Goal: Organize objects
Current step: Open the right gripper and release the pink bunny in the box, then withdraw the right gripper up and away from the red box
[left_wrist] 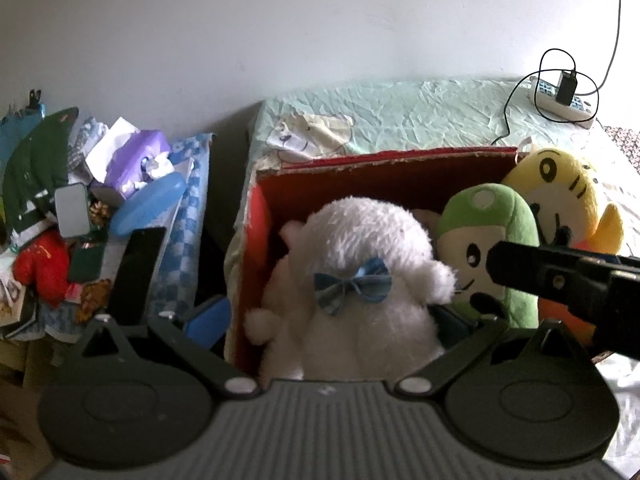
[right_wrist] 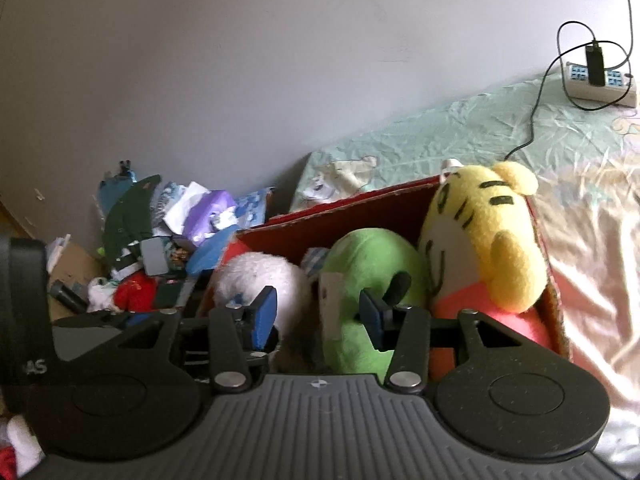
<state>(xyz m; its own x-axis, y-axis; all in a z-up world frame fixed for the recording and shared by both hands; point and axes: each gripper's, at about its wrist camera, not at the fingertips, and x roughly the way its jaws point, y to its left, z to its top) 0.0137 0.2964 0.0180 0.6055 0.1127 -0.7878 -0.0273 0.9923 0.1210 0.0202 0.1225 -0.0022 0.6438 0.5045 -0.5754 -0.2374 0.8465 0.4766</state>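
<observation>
Box: a red cardboard box [left_wrist: 372, 168] is sitting on the bed [left_wrist: 420, 108], near the bed's left edge, with its open top facing up.
White toy: a fluffy white toy [left_wrist: 360, 280] with a blue bow [left_wrist: 352, 282] is lying in the left part of the box, between the left gripper's fingers.
Green toy: a green plush toy [right_wrist: 372, 276] is standing in the middle of the box, touching the white one on one side and the yellow one on the other.
Yellow toy: a yellow striped toy [right_wrist: 484, 236] is leaning in the right end of the box, its head rising above the rim.
Left gripper [left_wrist: 326, 328]: its fingers are standing wide apart on either side of the white toy; the pads are mostly hidden by the fur, so I cannot tell whether they are pressing on it.
Right gripper [right_wrist: 318, 314]: its jaws are standing about half open just in front of the green toy, with the blue pads [right_wrist: 264, 312] not pressing on anything.
Done so far: three soft toys appear to be sitting in the box already.
Left to do: a heap of clutter [left_wrist: 100, 208] beside the bed's left edge is looking unsorted, and a power strip [left_wrist: 560, 100] with its cable is lying at the bed's far right corner.
</observation>
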